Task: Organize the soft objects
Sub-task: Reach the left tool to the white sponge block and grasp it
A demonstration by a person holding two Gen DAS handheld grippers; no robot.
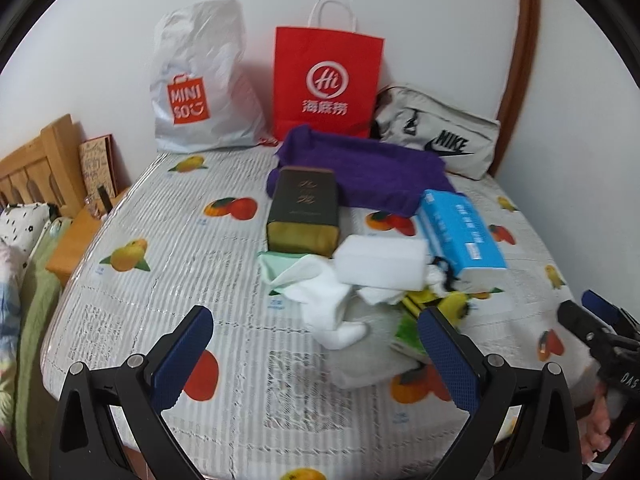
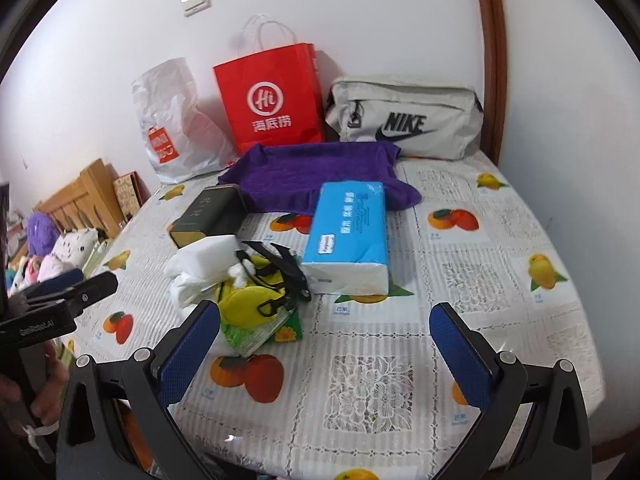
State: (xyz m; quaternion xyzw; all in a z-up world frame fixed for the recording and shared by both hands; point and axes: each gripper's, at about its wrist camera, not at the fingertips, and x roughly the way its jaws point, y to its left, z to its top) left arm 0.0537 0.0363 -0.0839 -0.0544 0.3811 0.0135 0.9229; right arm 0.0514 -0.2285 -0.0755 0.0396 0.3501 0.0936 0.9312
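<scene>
A purple towel [image 1: 368, 172] [image 2: 316, 172] lies spread at the back of the table. In front of it sit a blue tissue pack [image 1: 460, 232] [image 2: 348, 236], a dark box [image 1: 304, 212] [image 2: 212, 216], a white sponge block [image 1: 380, 264] [image 2: 208, 252], white cloth [image 1: 324, 300] and a yellow plush item with black straps [image 2: 256, 300]. My left gripper [image 1: 316, 344] is open and empty, just short of the white cloth. My right gripper [image 2: 326, 340] is open and empty, right of the yellow plush item.
A white Miniso bag [image 1: 192, 92] [image 2: 172, 128], a red paper bag [image 1: 324, 80] [image 2: 272, 104] and a grey Nike pouch [image 1: 440, 136] [image 2: 404, 120] stand against the back wall. A wooden headboard [image 1: 36, 164] and bedding lie to the left. The table [image 1: 200, 240] has a fruit-print cover.
</scene>
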